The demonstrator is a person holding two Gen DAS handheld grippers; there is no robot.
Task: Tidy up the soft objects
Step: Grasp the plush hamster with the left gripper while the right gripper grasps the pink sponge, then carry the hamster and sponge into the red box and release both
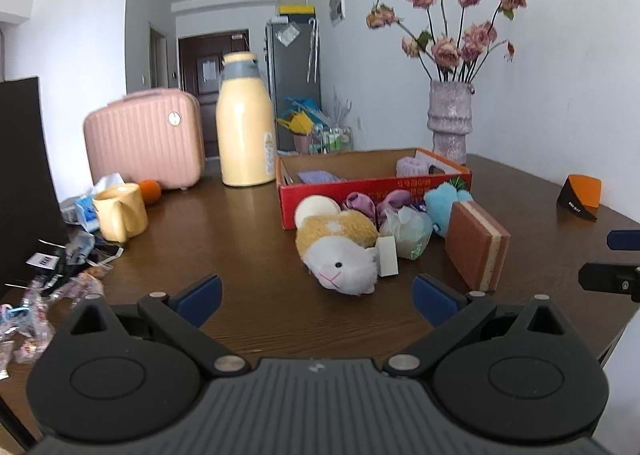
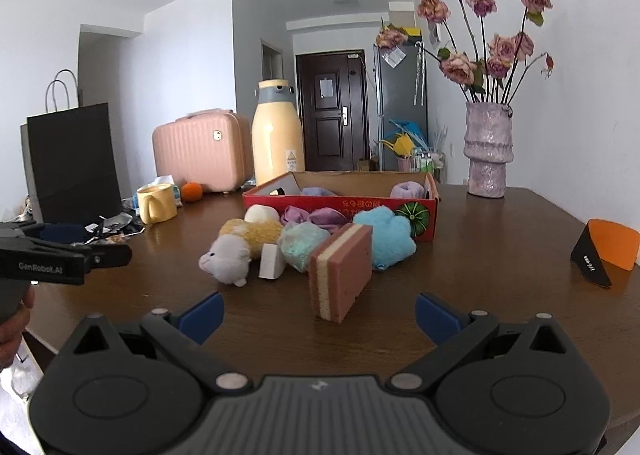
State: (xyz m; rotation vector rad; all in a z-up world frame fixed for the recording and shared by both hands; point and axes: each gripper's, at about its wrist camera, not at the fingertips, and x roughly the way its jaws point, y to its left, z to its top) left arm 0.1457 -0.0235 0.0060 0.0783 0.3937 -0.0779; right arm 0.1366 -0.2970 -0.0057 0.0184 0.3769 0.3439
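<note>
A hamster plush [image 1: 340,251] [image 2: 236,249] lies on the brown table in front of a red cardboard box [image 1: 372,191] [image 2: 344,203]. Beside it lie a mesh bath puff [image 1: 406,231] [image 2: 302,245], a blue plush [image 1: 444,203] [image 2: 390,235], purple soft items [image 1: 374,203] [image 2: 316,215], a white round puff [image 1: 316,209] [image 2: 262,213] and an upright pink sponge [image 1: 476,243] [image 2: 340,271]. The box holds a purple cloth [image 1: 318,176] and a lilac roll [image 1: 412,166] [image 2: 408,190]. My left gripper [image 1: 318,297] is open just before the hamster. My right gripper [image 2: 320,313] is open before the sponge.
A yellow mug [image 1: 120,211] [image 2: 157,202], orange [image 1: 150,191], pink case [image 1: 144,139], yellow flask [image 1: 245,123], black bag [image 2: 74,163] and wrappers [image 1: 48,287] crowd the left. A flower vase [image 1: 450,119] [image 2: 488,149] stands back right, an orange-black object [image 1: 582,197] [image 2: 606,249] far right.
</note>
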